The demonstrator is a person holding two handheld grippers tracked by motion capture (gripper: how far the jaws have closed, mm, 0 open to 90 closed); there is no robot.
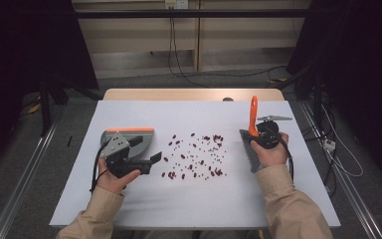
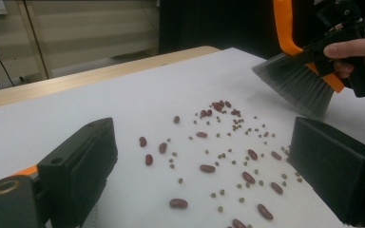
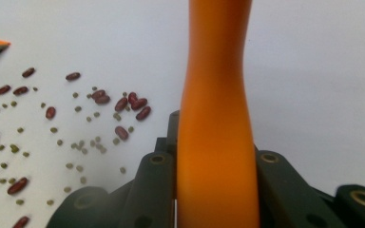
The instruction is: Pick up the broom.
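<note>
A dim room surrounds the work: grey floor, a pale panelled back wall with cables hanging from a socket, and dark curtains at both sides. In the middle stands one table [image 1: 129,199] with a white top and a strip of bare wood along its far edge.

Two sleeved forearms come in from the near edge, one gripper in each hand. The left gripper [image 1: 151,160] lies low over the left part of the table, its jaws wide apart and pointing toward the scatter in the middle; in the left gripper view nothing is between the pads. Just behind it sits one grey dustpan [image 1: 139,139] with an orange rim, flat on the table.

The right gripper [image 1: 255,135] is clamped tight on the orange handle of one hand brush [image 1: 252,117], which stands nearly upright; the right gripper view shows the handle squeezed between the two jaws. The grey bristles [image 2: 297,85] slope down toward the table at the right edge of the scatter.

Between dustpan and brush lie the beans [image 1: 194,157]: several dozen dark red kidney beans mixed with many smaller green mung beans, too many to count exactly, with a small cluster at the far right.
</note>
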